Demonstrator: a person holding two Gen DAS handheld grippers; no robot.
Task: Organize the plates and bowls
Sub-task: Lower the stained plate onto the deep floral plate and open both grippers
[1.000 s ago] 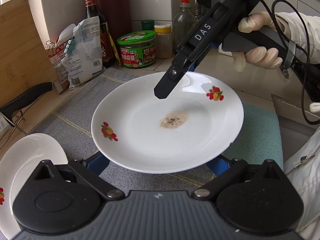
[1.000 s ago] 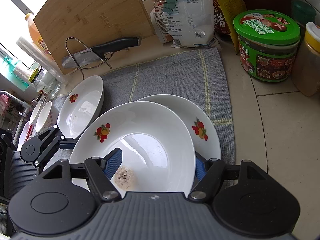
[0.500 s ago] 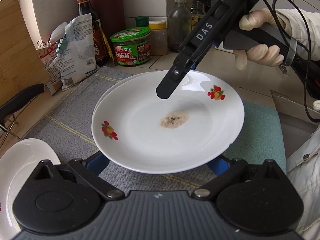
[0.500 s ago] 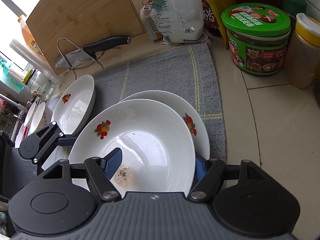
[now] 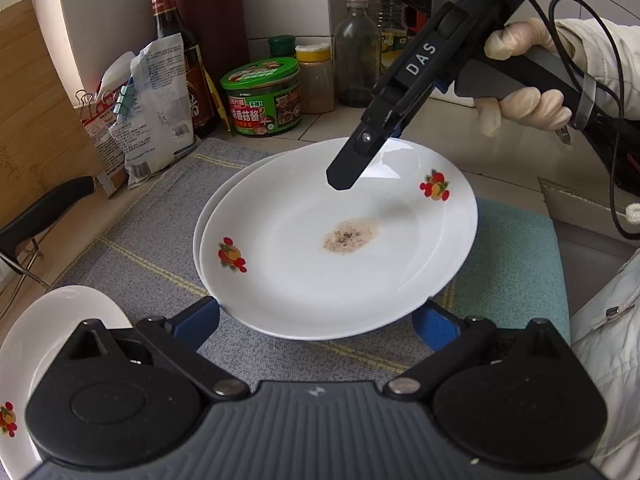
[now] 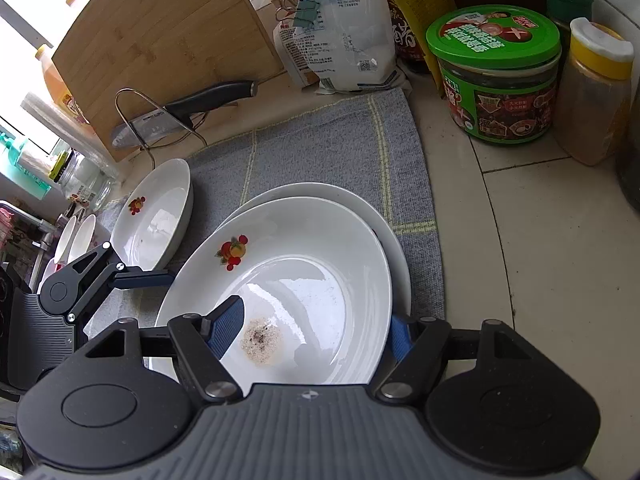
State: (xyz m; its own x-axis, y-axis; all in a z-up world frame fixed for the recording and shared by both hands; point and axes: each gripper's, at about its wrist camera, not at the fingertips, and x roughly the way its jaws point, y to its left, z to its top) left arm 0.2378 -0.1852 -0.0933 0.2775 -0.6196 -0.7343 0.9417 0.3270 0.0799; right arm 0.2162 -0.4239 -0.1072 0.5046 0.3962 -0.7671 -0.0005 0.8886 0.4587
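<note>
A white plate (image 6: pixel 304 280) with fruit decals and a brown stain has my right gripper (image 6: pixel 316 320) shut on its rim, one blue finger (image 6: pixel 228 328) inside and the other under the outer wall. In the left wrist view this stained plate (image 5: pixel 320 264) hangs low over a second white plate (image 5: pixel 199 224), of which only the left rim shows. The right gripper (image 5: pixel 352 168) comes down onto the far rim. My left gripper (image 5: pixel 316 320) is open, its blue fingers (image 5: pixel 196 320) wide apart under the plate's near rim. Whether the two plates touch is unclear.
Both plates lie over a grey mat (image 5: pixel 132 248), with a teal cloth (image 5: pixel 516 264) on its right. A third plate (image 6: pixel 156 220) sits to the left, small bowls (image 6: pixel 80 236) beyond. Behind stand a green-lidded jar (image 6: pixel 496 76), spice jar (image 6: pixel 596 88), bags (image 6: pixel 344 24), knife (image 6: pixel 188 108) and cutting board (image 6: pixel 160 40).
The held plate has shifted over the second plate: that plate's decal, seen earlier in the right wrist view, is now covered. The left gripper has kept its place.
</note>
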